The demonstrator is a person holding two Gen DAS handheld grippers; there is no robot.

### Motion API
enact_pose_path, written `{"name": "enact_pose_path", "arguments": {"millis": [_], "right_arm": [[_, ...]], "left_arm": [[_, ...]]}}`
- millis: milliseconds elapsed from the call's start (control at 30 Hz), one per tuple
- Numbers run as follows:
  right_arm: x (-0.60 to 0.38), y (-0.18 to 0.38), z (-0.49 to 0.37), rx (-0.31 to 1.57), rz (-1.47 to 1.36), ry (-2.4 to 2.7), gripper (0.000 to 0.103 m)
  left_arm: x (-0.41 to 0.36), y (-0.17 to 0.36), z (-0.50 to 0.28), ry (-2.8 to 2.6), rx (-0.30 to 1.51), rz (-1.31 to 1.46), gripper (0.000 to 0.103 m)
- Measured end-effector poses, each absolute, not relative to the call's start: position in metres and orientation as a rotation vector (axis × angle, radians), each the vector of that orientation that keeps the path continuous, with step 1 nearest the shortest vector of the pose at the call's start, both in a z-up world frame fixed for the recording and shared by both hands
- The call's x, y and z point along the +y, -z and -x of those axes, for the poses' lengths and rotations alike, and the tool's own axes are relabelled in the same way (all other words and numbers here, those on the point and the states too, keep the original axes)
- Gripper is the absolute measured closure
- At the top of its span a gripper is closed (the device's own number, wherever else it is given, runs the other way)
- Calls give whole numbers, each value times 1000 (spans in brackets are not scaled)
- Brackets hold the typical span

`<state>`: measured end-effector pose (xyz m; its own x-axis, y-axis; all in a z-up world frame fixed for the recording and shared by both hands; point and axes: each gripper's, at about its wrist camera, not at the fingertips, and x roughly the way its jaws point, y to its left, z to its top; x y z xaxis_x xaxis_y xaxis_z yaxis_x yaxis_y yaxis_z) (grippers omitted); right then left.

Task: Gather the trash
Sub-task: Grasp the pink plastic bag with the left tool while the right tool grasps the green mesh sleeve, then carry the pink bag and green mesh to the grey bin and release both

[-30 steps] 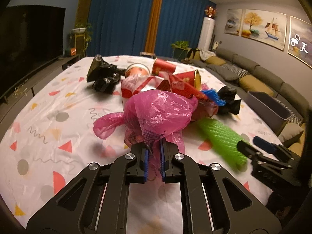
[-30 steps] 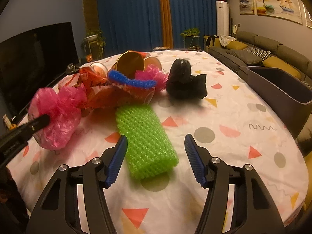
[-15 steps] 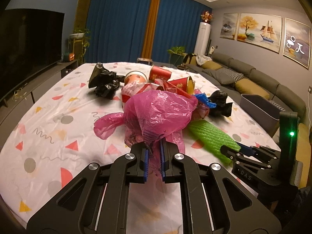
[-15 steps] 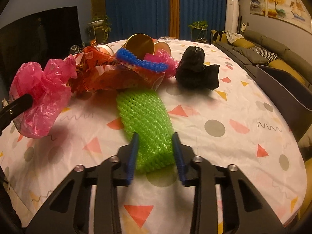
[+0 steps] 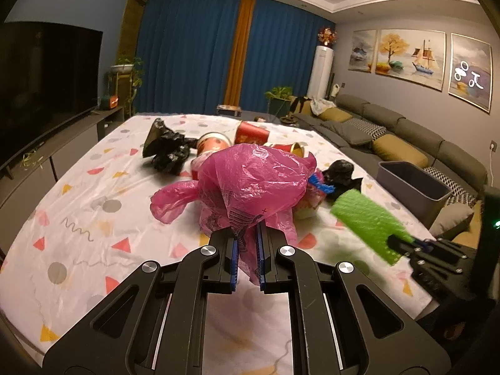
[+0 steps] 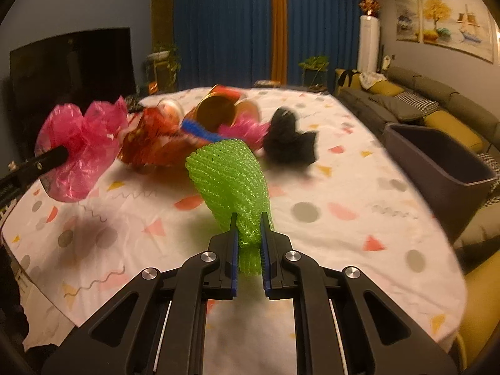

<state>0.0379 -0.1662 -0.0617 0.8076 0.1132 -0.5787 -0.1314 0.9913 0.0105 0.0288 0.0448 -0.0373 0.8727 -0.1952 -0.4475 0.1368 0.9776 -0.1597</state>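
My left gripper (image 5: 247, 243) is shut on a crumpled pink plastic bag (image 5: 253, 181) and holds it above the patterned tablecloth (image 5: 93, 206); the bag also shows at the left of the right wrist view (image 6: 81, 150). My right gripper (image 6: 249, 237) is shut on a green foam net sleeve (image 6: 232, 181) and holds it lifted off the cloth; the sleeve and gripper show at the right of the left wrist view (image 5: 368, 222). A grey trash bin (image 6: 437, 162) stands at the table's right edge.
A pile of trash lies mid-table: red paper cups (image 5: 251, 132), red wrappers (image 6: 153, 137), a blue net piece (image 6: 200, 131) and two crumpled black bags (image 5: 167, 151) (image 6: 290, 140). A sofa (image 5: 406, 137) runs along the right. A TV (image 5: 43, 75) stands on the left.
My right gripper closed on the green foam sleeve and lifted it off the table. My left gripper rose with the pink bag.
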Motion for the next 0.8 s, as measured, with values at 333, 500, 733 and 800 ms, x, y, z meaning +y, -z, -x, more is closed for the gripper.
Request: {"name": "enact_pose_path", "arguments": {"millis": [333, 500, 733, 800], "right_arm": [[-194, 30, -24, 501, -17, -84, 90], [-216, 16, -24, 454, -47, -44, 90], [-267, -9, -31, 374, -70, 97, 90], [-287, -17, -35, 345, -63, 160, 90]], "left_arm": [[7, 6, -35, 262, 399, 85, 94], [-26, -6, -50, 319, 373, 53, 94], [-92, -29, -78, 453, 338, 26, 94], [-114, -34, -87, 490, 325, 20, 94]]}}
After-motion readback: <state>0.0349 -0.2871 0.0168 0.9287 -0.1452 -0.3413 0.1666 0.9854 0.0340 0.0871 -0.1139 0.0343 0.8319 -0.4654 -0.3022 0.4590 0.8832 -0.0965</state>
